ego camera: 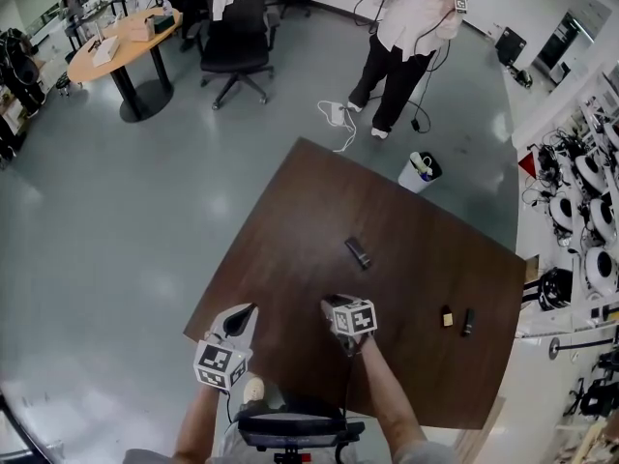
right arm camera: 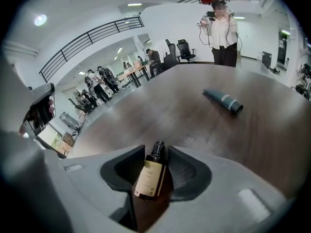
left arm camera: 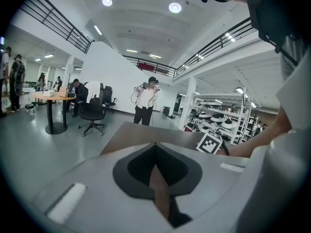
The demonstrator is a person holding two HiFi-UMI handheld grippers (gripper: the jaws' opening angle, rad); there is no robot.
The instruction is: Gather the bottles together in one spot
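The desk point(ego camera: 319, 201) lay corner-on, with wide bare wood from 10 to 2 o'clock of the grippers. Its near edge ran close at 7 o'clock, where the left gripper point(ego camera: 240, 322) hung, jaws pressed together on nothing. The right gripper point(right arm camera: 155, 149) pointed down at the wood. Its jaws were spread, with the amber bottle point(right arm camera: 149, 176) leaning loose between them, apparently resting on the desk.

The step looked like a drop-off that fixed the gathering spot. Next, I judged, the jaws needed to back off straight without tipping the bottle. Then came the dark tube point(ego camera: 358, 252) at 12 o'clock. The small bottle point(ego camera: 446, 317) and dark bottle point(ego camera: 467, 321) at 3 o'clock sat near the right edge and called for a careful inward carry.
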